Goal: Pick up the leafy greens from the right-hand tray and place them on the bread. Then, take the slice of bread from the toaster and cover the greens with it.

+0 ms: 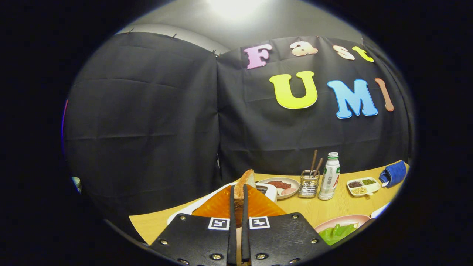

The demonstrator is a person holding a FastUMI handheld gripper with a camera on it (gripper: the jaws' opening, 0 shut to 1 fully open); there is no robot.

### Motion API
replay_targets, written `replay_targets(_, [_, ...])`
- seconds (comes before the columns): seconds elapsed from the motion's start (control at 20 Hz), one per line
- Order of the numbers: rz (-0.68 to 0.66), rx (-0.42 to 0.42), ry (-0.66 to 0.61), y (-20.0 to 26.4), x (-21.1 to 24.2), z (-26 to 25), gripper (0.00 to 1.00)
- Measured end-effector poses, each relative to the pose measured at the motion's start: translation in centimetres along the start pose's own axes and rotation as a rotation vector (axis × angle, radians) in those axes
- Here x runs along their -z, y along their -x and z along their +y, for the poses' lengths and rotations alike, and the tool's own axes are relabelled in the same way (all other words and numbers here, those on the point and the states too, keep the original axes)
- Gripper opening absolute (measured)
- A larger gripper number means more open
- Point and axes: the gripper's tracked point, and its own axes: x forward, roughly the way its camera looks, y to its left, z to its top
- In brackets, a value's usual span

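Clamped between the two fingers of my tongs (238, 189) was the slice of bread (247, 178), seen edge-on, its crusty top poking out past the tips. Both fingers stood almost together and pressed on its faces, so I judged the grip firm. Just beneath and ahead spread an orange ribbed mat (218, 207), and past it sat the white toaster (269, 190). Off to the side of the fingers, close in, the leafy greens (337, 232) lay on a pink plate (342, 221); whether bread lay under them I could not tell, as the rim hid it. Beyond, on the wooden table (332, 207), stood a dish of red food (281, 184), a wire holder with chopsticks (309, 184), a bottle (329, 176), a divided dish of seeds (363, 186) and a rolled blue cloth (394, 173). To do this well, I reckoned, I should keep the squeeze gentle enough not to crush the crumb, swing across to the greens, tip the slice flat low over them, and only then ease the fingers apart.
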Motion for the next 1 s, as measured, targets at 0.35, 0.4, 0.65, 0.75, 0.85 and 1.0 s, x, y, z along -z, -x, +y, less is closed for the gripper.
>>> replay_targets(0.35, [-0.053, -0.022, -0.094, 1.7, -2.8, -1.9, 0.05])
replay_targets(0.4, [-0.065, -0.025, -0.108, 2.0, -3.5, -2.2, 0.05])
replay_targets(0.65, [-0.1, 0.005, -0.128, 5.0, -4.8, -5.5, 0.05])
replay_targets(0.75, [-0.093, 0.052, -0.102, 6.3, -4.0, -7.8, 0.05])
replay_targets(0.85, [-0.067, 0.1, -0.094, 7.4, -2.4, -10.0, 0.05])
replay_targets(1.0, [-0.015, 0.163, -0.111, 8.3, 0.4, -13.1, 0.05])
